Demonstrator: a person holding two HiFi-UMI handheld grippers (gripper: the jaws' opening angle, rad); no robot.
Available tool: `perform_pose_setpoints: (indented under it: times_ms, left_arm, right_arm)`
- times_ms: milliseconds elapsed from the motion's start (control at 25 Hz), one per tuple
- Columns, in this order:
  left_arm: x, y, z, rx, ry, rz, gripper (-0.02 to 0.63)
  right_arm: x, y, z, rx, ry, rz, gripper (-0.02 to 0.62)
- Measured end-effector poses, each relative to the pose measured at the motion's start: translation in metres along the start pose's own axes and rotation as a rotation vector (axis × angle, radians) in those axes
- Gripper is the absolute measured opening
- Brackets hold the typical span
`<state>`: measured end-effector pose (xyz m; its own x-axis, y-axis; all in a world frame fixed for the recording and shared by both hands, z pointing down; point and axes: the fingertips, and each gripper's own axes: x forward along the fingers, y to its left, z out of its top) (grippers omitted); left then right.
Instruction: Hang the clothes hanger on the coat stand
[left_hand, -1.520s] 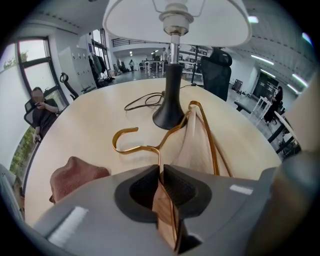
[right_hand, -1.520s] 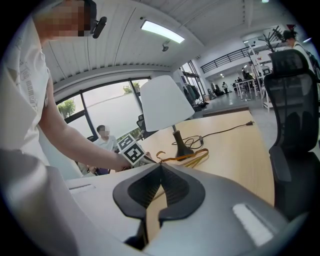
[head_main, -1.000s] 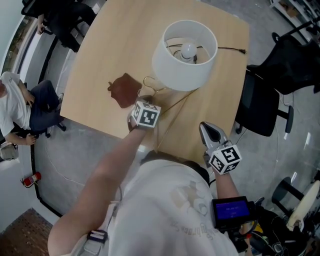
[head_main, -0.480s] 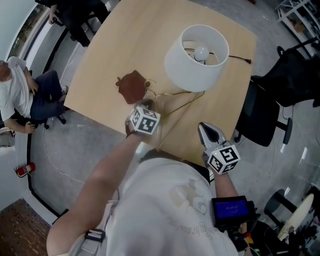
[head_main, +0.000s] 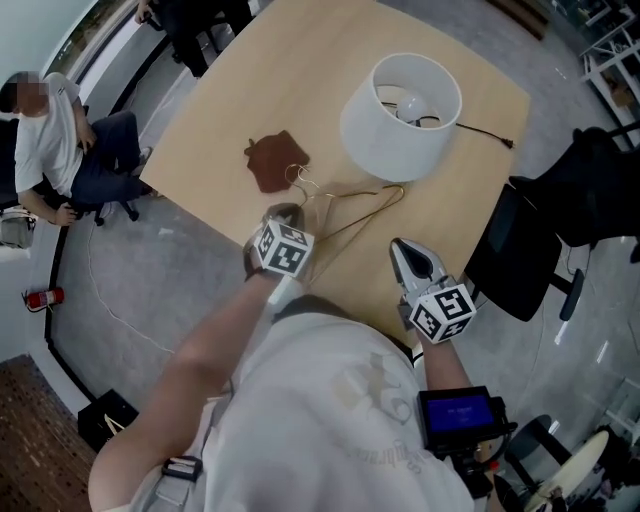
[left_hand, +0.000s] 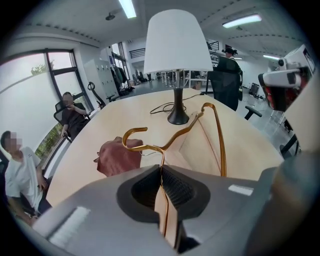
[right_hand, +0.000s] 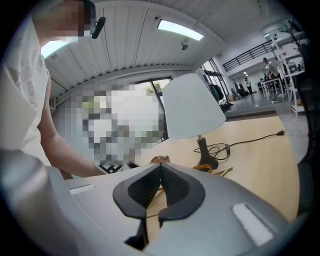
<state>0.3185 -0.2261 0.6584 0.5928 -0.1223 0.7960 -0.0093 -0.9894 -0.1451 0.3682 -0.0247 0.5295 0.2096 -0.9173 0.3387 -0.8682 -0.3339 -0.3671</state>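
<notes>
At the near table (head_main: 240, 90) edge, the left gripper (head_main: 288, 212) is clamped on the gold clothes hanger (left_hand: 222, 150). Its pads are pinched onto the wire just below the hook, and the frame stands up ahead of them. The lamp (head_main: 400, 105) lies at 1 o'clock from this gripper and a brown cloth (head_main: 275, 160) at 12 o'clock. The right gripper (head_main: 403, 248) sits at 4 o'clock, jaws together on nothing. No coat stand appears in any view. Judgement: the lift-off is in hand. The thin wire may pivot in the pads, so the hanger should be raised slowly, kept clear of the lamp shade and cord, and held hook-uppermost until the stand is located. Compared with one second earlier, the hanger has been drawn out from beside the shade towards 6 o'clock. The left gripper has come back with it, and the right gripper's posture is unchanged.
</notes>
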Motion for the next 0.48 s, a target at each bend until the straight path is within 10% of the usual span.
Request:
perform_pose_setpoints:
  times_ms: [480]
  left_arm:
    - [-0.062, -0.072, -0.01, -0.054, 0.007, 0.131, 0.014]
  right_arm:
    - [-0.043, 0.004, 0.014, -0.054, -0.018, 0.215, 0.014]
